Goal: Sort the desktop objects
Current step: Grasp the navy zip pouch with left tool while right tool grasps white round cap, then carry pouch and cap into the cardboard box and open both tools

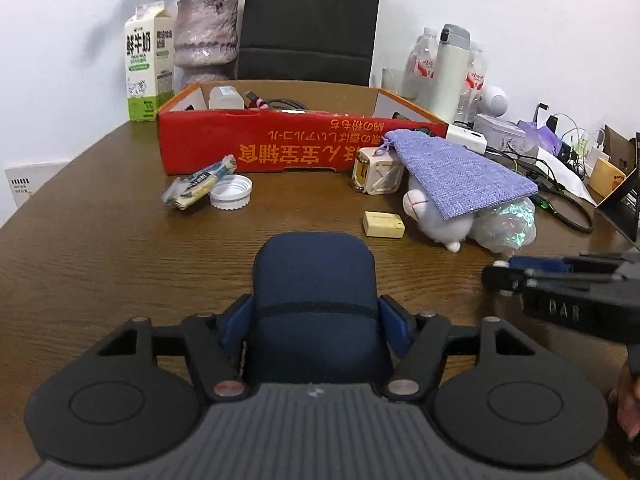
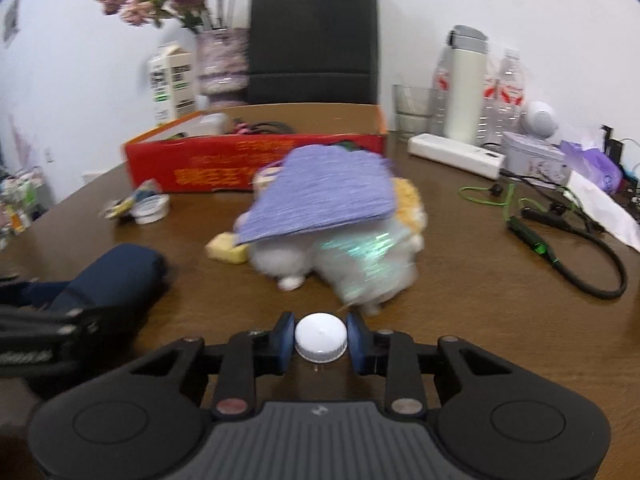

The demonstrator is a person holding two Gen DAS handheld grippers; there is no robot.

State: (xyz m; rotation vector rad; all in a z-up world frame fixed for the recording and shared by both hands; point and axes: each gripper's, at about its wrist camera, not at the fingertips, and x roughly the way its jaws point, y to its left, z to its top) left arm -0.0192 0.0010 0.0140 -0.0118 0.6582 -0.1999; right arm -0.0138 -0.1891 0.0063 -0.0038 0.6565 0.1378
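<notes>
My left gripper (image 1: 316, 320) is shut on a dark blue zip case (image 1: 316, 280) that lies on the wooden table (image 1: 100, 260), its blue pads (image 1: 236, 322) pressing both sides. The case (image 2: 116, 276) also shows at the left of the right wrist view. My right gripper (image 2: 320, 340) is shut on a small white bottle cap (image 2: 320, 338) just above the table. From the left wrist view the right gripper (image 1: 502, 278) sits to the right of the case. Behind stands a red cardboard box (image 1: 260, 140) holding cables and a small white container.
In front of the box lie a snack packet (image 1: 200, 184), a large white lid (image 1: 231, 192), a cream cube (image 1: 378, 172), a yellow eraser (image 1: 383, 224), and a purple pouch (image 1: 460, 172) draped over a white plush toy (image 1: 440, 228). Bottles, a flask (image 1: 450, 68) and cables (image 2: 580, 272) crowd the right.
</notes>
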